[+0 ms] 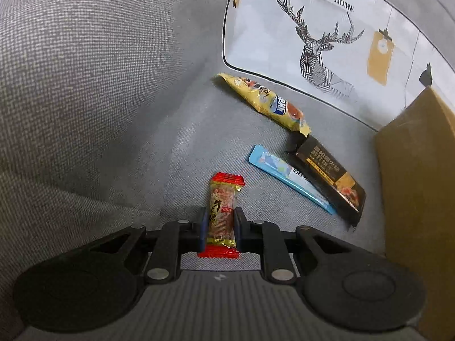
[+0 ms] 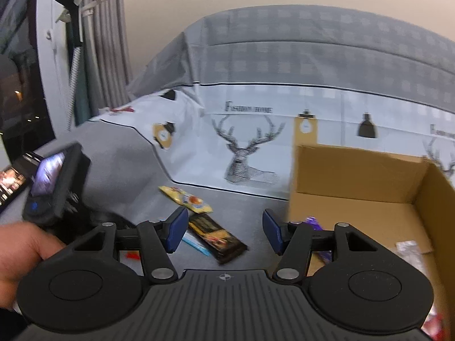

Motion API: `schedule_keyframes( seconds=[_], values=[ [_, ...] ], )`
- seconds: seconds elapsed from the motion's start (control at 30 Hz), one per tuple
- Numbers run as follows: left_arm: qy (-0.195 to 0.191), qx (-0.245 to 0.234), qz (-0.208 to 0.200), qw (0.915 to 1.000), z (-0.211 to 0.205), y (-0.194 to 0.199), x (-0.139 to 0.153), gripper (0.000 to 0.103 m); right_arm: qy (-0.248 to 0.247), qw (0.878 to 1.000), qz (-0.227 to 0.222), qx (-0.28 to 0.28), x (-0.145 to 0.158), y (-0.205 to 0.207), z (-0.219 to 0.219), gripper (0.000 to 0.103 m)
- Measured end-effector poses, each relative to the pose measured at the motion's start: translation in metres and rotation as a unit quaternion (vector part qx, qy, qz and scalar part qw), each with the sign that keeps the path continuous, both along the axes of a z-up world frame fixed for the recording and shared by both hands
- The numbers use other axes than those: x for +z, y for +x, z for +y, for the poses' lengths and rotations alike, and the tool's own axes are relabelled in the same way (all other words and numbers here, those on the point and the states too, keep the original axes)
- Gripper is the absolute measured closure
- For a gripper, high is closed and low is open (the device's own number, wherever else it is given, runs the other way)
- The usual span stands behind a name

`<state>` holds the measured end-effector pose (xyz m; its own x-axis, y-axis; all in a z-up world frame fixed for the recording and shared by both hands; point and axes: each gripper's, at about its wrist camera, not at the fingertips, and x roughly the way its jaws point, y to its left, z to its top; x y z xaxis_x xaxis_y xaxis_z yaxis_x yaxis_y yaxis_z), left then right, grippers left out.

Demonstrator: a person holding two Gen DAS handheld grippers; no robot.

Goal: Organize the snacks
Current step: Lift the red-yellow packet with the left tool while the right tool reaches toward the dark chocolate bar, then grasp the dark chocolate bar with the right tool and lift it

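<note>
My left gripper (image 1: 220, 217) is shut on a red-and-gold snack bar (image 1: 223, 199), which lies lengthwise between the pads on the grey sofa seat (image 1: 199, 147). Beyond it lie a yellow packet (image 1: 267, 102), a blue packet (image 1: 287, 177) and a black packet (image 1: 332, 179). In the right wrist view my right gripper (image 2: 224, 228) hangs open above the seat with nothing between its blue fingers (image 2: 176, 228). It is just left of the cardboard box (image 2: 355, 176). The yellow packet (image 2: 186, 199) and black packet (image 2: 216, 236) lie ahead of it.
The open box holds a purple wrapper (image 2: 312, 223) and a silver one (image 2: 409, 253). A deer-print cover (image 2: 247, 147) drapes the sofa back. A person's hand (image 2: 22, 247) holds the left gripper's body (image 2: 57, 182). A window and curtain stand at far left.
</note>
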<state>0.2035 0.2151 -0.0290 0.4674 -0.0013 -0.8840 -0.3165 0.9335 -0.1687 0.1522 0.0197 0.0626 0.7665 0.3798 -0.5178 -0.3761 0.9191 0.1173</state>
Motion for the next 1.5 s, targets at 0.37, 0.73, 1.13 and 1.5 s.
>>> schedule_keyframes(
  seconds=[0.37,0.73,1.13,1.5],
  values=[
    [-0.026,0.006,0.0,0.9997,0.004,-0.004,0.001,0.083,-0.048,0.986,0.16,-0.016,-0.039,0.115,0.089,0.027],
    [-0.04,-0.014,0.0,0.9991,0.006,-0.003,0.0,0.083,-0.143,0.953,0.268,0.001,-0.116,0.168,0.113,0.014],
    [-0.064,-0.016,-0.006,0.9978,0.012,-0.004,0.0,0.083,-0.111,0.96,0.254,0.032,-0.103,0.154,0.106,0.057],
    [-0.089,-0.021,-0.028,0.9954,0.013,-0.018,0.011,0.085,-0.016,0.97,0.241,0.01,-0.052,0.095,0.069,0.062]
  ],
)
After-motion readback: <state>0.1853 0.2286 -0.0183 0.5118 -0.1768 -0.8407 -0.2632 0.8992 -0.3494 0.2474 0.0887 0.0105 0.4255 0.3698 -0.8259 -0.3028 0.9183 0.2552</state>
